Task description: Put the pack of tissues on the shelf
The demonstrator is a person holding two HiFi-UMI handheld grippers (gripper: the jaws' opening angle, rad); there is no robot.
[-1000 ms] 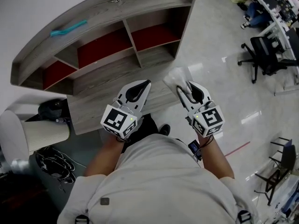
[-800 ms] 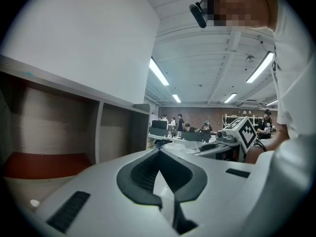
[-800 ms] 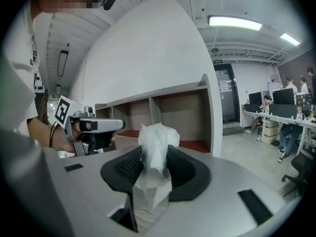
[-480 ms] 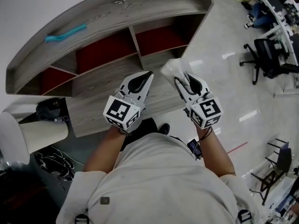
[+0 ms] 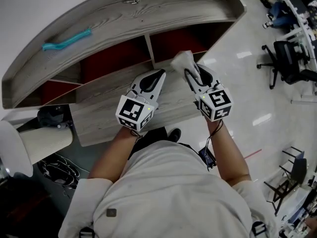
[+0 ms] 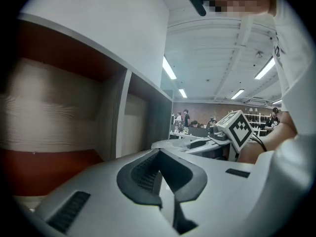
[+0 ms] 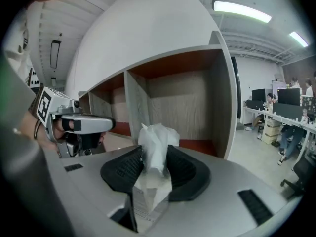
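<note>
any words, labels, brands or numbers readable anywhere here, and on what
None can be read.
Left marker cube: black-and-white square pattern only, no letters.
Right marker cube: the same kind of pattern, no letters.
Pack of tissues: no legible print shows.

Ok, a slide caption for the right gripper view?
Right gripper holds the tissue pack before the shelf, left gripper alongside.

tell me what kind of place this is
Probably an open-plan office or lab workspace: a wheeled office chair on a glossy floor, desks with monitors, and strip lights along the ceiling. A wooden shelf unit stands by a white wall.
</note>
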